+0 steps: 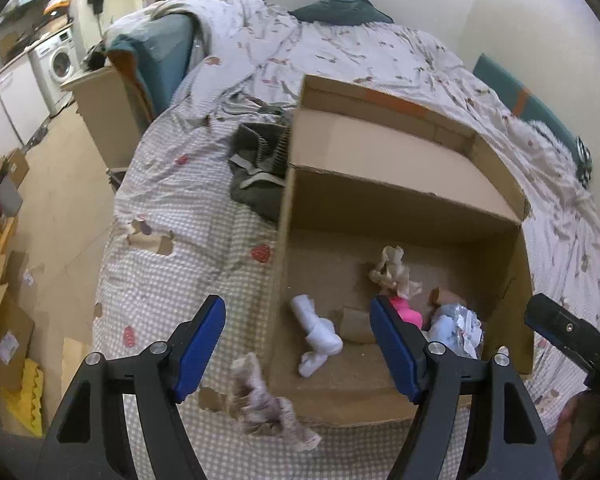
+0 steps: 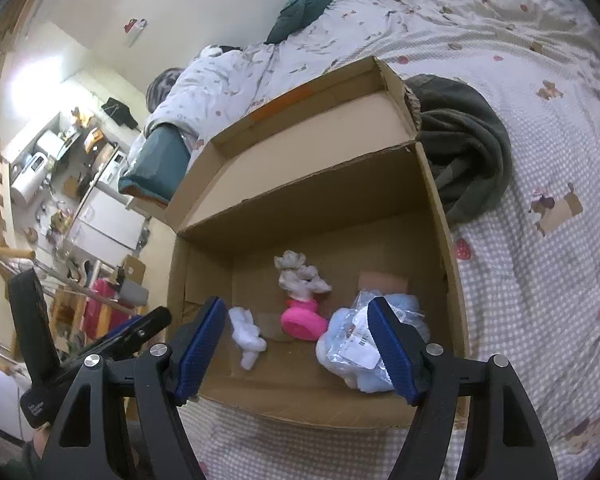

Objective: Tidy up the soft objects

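An open cardboard box (image 1: 284, 216) (image 2: 436, 200) sits on the bed. Inside lie a white sock (image 1: 316, 336) (image 2: 246, 336), a fluffy beige toy on a pink base (image 1: 394, 276) (image 2: 302, 320) and a light blue soft item in clear wrap (image 1: 452, 328) (image 2: 356, 344). My left gripper (image 1: 298, 320) hangs open over the box's front left corner. A blurred pinkish-grey cloth (image 1: 260, 400) is below it on the bedspread, outside the box, untouched by the pads. My right gripper (image 2: 296, 320) stands open above the box, holding nothing, its right pad just in front of the blue item.
A dark grey-green garment (image 1: 256, 176) (image 2: 468, 152) is bunched against the box's far side. A rumpled duvet (image 1: 300, 48) and a teal pillow (image 1: 340, 8) fill the far bed. The bed edge drops at left to a floor with cardboard boxes (image 1: 4, 332).
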Motion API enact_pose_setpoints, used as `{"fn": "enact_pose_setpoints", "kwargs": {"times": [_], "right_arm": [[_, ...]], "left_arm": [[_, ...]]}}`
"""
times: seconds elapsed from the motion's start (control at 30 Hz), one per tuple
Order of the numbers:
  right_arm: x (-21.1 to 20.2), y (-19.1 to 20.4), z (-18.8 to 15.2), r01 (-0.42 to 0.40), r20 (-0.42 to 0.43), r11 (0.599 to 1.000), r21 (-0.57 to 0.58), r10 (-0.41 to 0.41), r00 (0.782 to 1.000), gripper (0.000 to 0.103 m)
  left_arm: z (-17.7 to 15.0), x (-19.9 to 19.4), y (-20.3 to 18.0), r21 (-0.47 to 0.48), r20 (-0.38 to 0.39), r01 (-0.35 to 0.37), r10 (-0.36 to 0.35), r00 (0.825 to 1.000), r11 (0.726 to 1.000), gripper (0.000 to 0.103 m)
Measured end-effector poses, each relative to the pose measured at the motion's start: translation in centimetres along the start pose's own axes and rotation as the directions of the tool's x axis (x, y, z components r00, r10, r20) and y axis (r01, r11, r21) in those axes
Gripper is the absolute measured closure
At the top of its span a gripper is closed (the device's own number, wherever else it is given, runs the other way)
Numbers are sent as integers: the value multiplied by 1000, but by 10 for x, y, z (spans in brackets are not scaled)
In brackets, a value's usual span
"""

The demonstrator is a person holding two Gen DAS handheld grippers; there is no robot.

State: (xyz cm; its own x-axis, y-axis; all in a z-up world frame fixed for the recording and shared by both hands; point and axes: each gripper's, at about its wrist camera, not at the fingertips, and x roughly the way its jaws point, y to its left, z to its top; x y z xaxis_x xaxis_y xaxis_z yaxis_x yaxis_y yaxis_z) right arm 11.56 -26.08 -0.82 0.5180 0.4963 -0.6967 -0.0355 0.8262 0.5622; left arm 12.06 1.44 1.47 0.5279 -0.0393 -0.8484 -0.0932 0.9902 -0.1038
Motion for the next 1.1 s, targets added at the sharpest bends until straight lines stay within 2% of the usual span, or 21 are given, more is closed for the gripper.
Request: {"fn": "enact_pose_setpoints", "kwargs": {"times": [0.17,0.3,0.5,0.6,0.63,0.73,0.77,0.93,1.1], "right_arm": [[-8,-5,1,0,25,1000,18,0,1000,23],[-10,-11,0,11,28,999,41,-12,1000,18],[-3,-8,-5,40,0,999,29,-40,999,18],[1,-7,-8,52,-14,998,23,-52,999,18],[2,-7,-8,55,-18,998,20,-55,998,18],[3,-6,-10,70,-23,997,7,-70,997,18],[3,-5,-10,72,-24,997,6,-72,997,18],[5,-4,-10,65,-29,998,4,-65,997,18],[7,-3,-10,66,-36,998,-8,-66,997,18]], "left_arm": [[-1,-13,23,-47,20,0,1,1000,999,31],[-18,-8,41,-88,-31,-10,7,999,996,28],[-50,11,48,-119,-144,38,-55,988,992,28],[-53,15,44,-123,-140,49,-66,988,991,31],[-51,15,43,-123,-135,47,-64,989,991,38],[-49,20,41,-118,-150,79,-96,984,990,72],[-47,20,41,-120,-150,94,-112,982,988,78],[-44,-2,27,-32,-66,40,-42,997,999,90],[-34,-25,16,11,12,65,-65,998,998,94]]}}
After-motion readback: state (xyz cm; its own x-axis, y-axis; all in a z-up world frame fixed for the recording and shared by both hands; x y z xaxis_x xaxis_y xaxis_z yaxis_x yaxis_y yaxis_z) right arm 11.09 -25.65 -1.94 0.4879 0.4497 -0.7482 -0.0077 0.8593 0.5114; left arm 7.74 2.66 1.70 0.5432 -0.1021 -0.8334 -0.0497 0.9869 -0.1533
